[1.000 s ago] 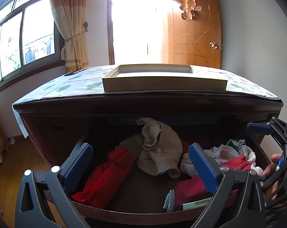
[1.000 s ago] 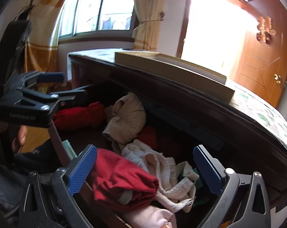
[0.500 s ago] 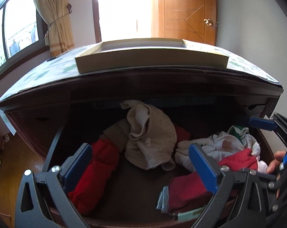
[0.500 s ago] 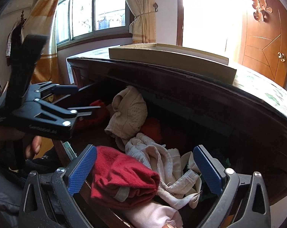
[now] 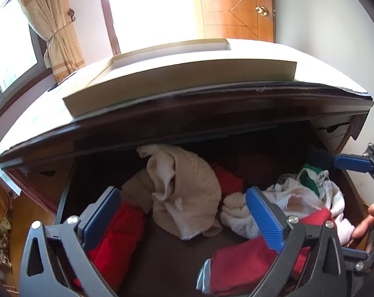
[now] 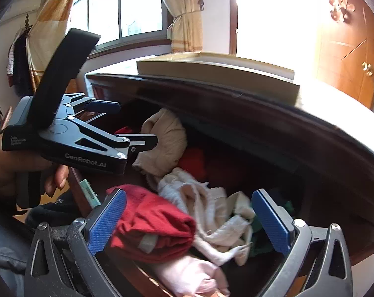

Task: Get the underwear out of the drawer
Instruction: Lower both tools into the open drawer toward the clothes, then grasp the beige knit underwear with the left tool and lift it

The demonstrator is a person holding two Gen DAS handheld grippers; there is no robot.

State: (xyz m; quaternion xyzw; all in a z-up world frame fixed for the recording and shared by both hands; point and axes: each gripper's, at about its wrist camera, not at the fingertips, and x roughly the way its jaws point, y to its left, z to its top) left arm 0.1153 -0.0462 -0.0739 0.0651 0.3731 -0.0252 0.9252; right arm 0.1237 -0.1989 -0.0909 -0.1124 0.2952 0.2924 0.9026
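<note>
Both the left gripper [image 5: 187,216] and right gripper [image 6: 189,220] hover spread wide and empty over the underwear [image 5: 184,193] heaped in the open drawer [image 5: 162,269], so a careless pinch could snag several tangled pieces together.

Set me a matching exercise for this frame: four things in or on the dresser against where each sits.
Things:
1. beige knit garment
2. bright red garment
3. white and green bundle
4. shallow cream box

Places, as the left wrist view shows them:
A. drawer's right end
B. on the dresser top
C. drawer's middle, towards the back
D. drawer's left, near the front

Pairs: 1-C, 2-D, 3-A, 4-B
</note>
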